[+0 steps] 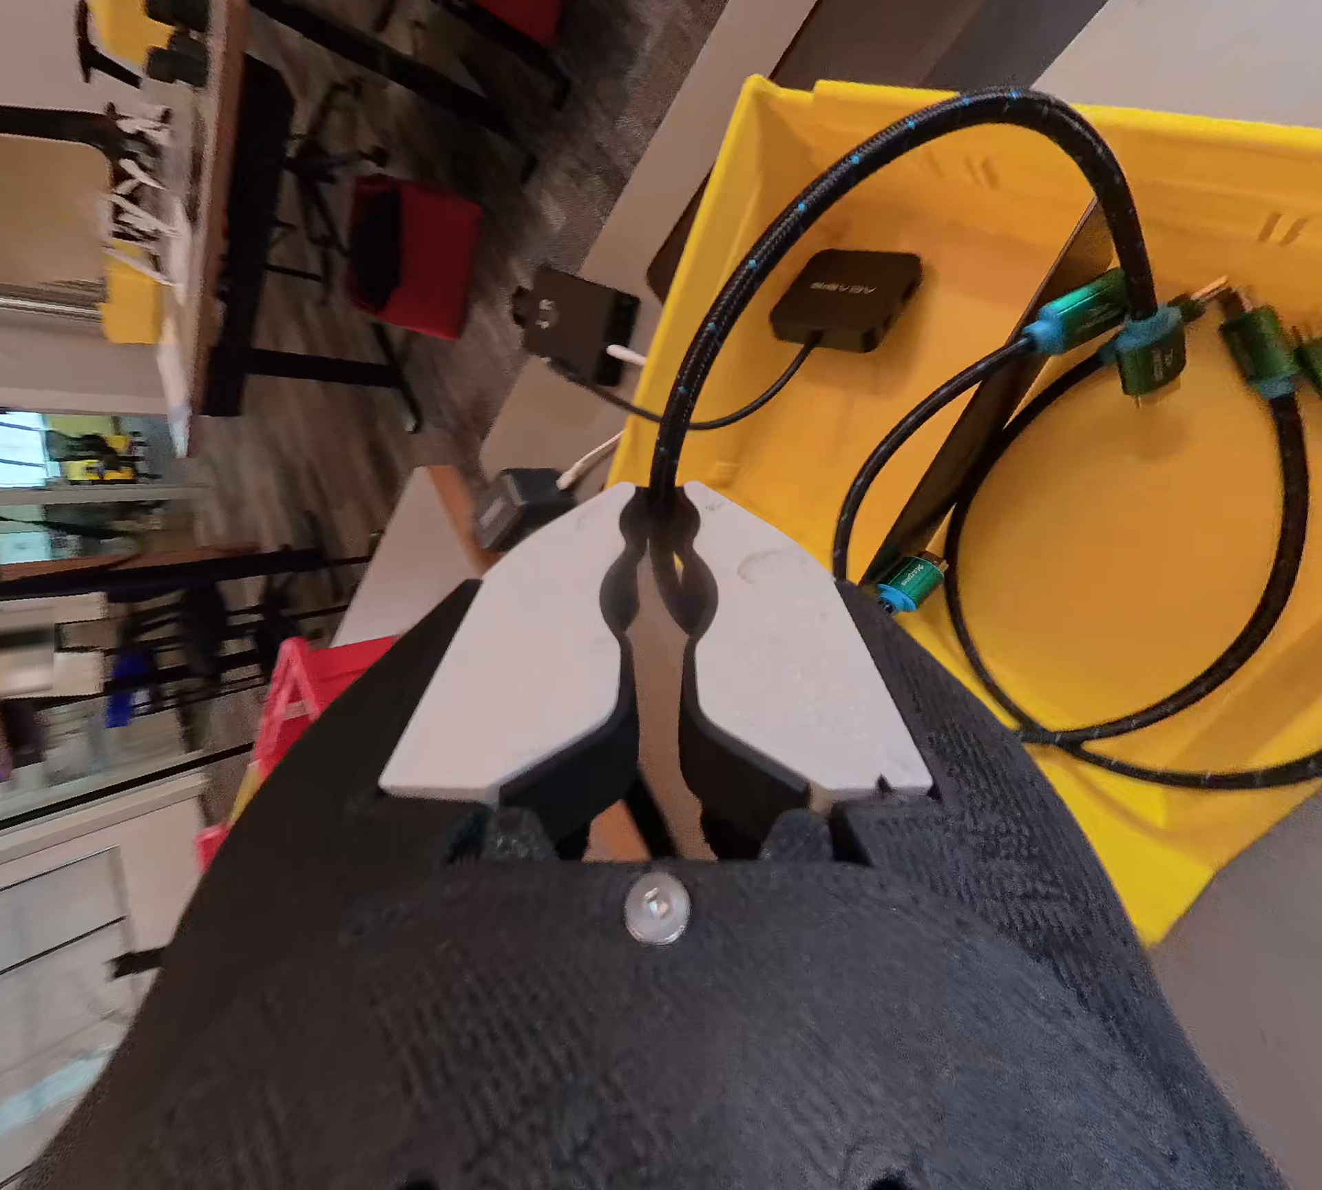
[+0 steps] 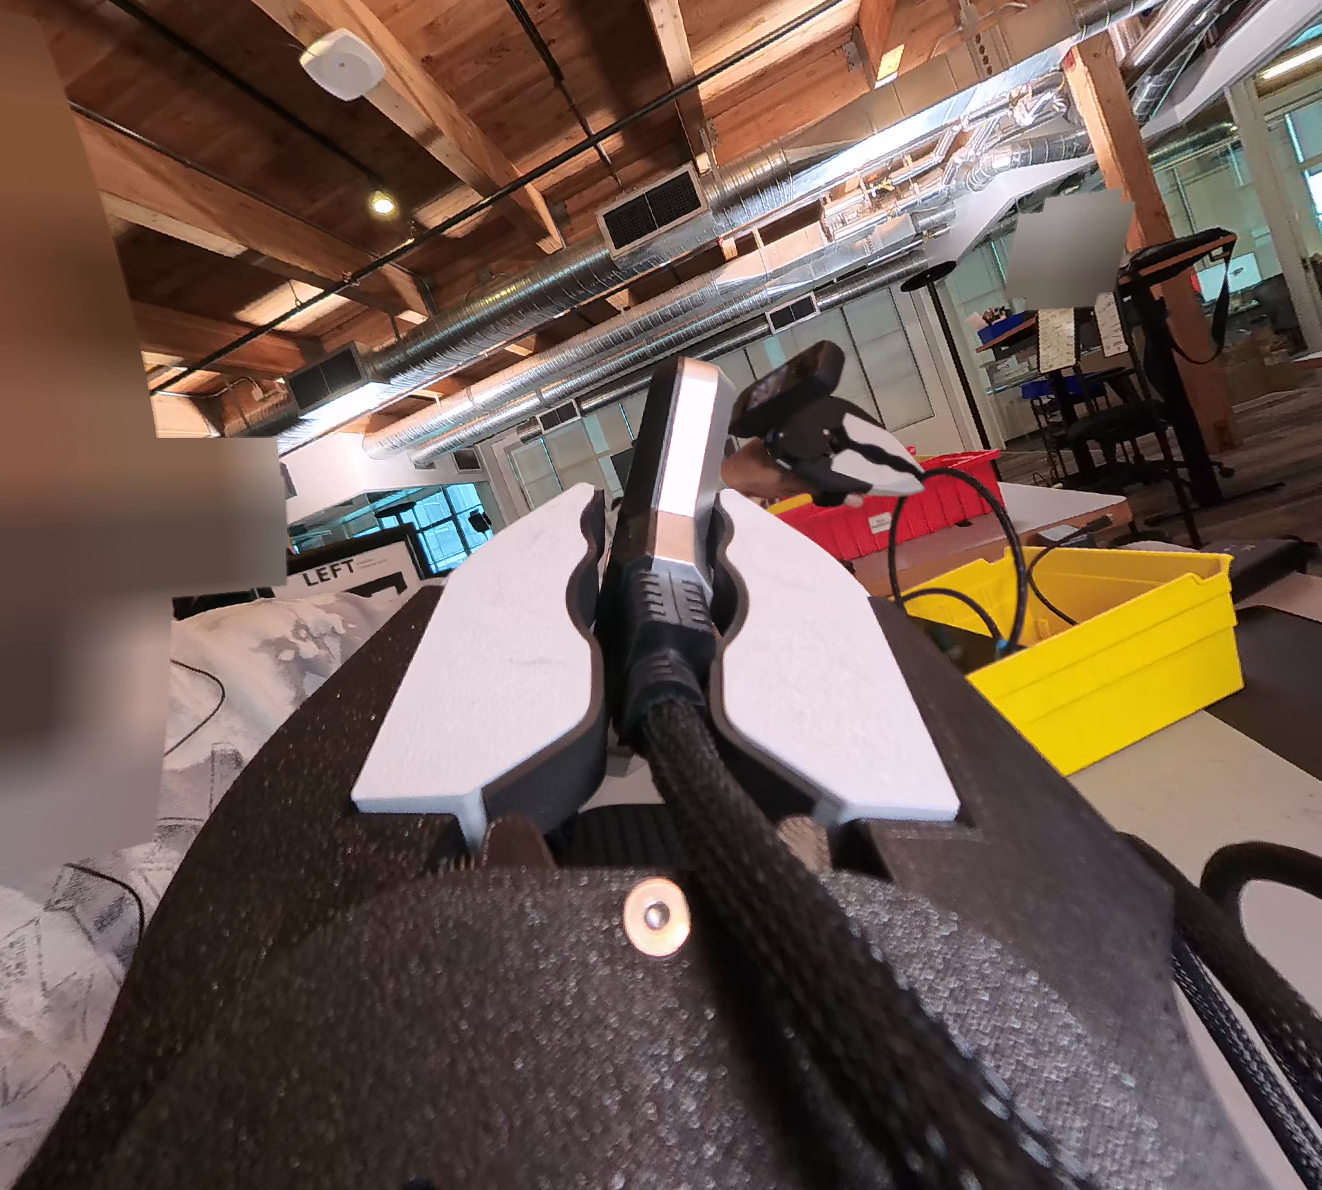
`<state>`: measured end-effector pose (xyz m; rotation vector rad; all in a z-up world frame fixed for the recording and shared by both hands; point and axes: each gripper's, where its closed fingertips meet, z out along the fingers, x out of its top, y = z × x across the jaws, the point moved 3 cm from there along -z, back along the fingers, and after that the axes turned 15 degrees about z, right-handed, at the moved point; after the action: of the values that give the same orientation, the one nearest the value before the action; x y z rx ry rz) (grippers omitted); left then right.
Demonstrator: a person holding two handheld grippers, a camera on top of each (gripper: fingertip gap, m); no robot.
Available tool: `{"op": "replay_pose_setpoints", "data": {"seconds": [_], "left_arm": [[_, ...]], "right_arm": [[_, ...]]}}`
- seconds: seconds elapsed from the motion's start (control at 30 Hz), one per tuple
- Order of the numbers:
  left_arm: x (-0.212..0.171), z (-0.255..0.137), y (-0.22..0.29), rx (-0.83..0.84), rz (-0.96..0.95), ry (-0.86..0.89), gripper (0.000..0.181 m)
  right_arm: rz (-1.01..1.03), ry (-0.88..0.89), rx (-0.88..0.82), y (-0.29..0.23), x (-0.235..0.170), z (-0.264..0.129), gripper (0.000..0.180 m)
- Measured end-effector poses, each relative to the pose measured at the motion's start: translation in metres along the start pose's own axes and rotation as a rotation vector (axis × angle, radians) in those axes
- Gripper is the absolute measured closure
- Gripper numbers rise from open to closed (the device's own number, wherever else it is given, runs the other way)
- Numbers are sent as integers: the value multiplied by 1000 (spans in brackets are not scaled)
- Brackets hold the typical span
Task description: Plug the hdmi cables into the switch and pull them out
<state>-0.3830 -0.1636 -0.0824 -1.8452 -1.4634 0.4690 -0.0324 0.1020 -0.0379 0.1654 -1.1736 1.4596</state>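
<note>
Yellow bin (image 1: 823, 168) is the easiest landmark here, so everything below is placed against it. Lying flat on the bin's floor is the black switch (image 1: 848, 297), with a thin black lead running out over the bin's rim toward a small black box on the table outside it.

The left gripper (image 1: 662, 504) is clamped together on a braided black-and-blue cable (image 1: 751, 261), pinching it at the very tips. That cable arcs up over the bin and comes back down to a cluster of green plugs (image 1: 1144, 354) at the bin's far side from the switch. More loops of cable sit coiled on the bin floor.

The right gripper (image 2: 658, 555), held up well outside the bin, has its fingers squeezed on the silver-and-black plug (image 2: 672, 512) of a thicker braided cable, pointing up toward the ceiling.

What could go sideways, as a guess: the left hold is on the cord, not a plug, so it could slip through or drag the whole tangle. The switch looks light and unanchored, so pushing a plug in one-handed would probably just shove it across the bin. Also the green plugs are bunched, so lifting one could snag the others.
</note>
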Motion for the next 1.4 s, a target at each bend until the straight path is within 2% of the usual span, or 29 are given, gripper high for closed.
{"op": "replay_pose_setpoints", "data": {"seconds": [0.17, 0.27, 0.33, 0.47, 0.57, 0.67, 0.8, 0.9, 0.97, 1.1, 1.17, 1.27, 1.4], "left_arm": [[-3, -52, -33, 101, 122, -130, 174], [3, -85, -52, 151, 106, -139, 173], [14, -107, -57, 133, 34, -70, 173], [55, -130, -20, -143, -170, 220, 173], [88, -125, 42, -450, -314, 404, 174], [112, -101, 118, -719, -466, 507, 173], [123, -60, 207, -900, -688, 564, 173], [116, -39, 242, -923, -816, 588, 173], [106, -32, 256, -924, -838, 561, 173], [88, -33, 247, -664, -676, 517, 164], [95, -45, 245, -621, -595, 541, 161], [122, -59, 262, -703, -514, 584, 156], [161, -53, 300, -847, -439, 572, 150]], "right_arm": [[1, 16, 17, -6, 4, 0, 153], [-1, 19, 21, -9, 5, -1, 153], [-10, 15, 18, -10, 5, -1, 153], [-16, 18, 22, -13, 7, -2, 153], [-20, 23, 24, -16, 9, -3, 153], [-34, 18, 18, -19, 9, -3, 153], [-50, 15, 6, -20, 10, -4, 153], [-50, 20, 3, -19, 11, -7, 153], [-48, 23, -2, -17, 12, -8, 153], [-39, 29, -12, -12, 12, -10, 153], [-35, 28, -14, -10, 12, -10, 153], [-30, 18, -18, -8, 8, -7, 153], [-41, -2, -23, -10, 4, -3, 153]]}}
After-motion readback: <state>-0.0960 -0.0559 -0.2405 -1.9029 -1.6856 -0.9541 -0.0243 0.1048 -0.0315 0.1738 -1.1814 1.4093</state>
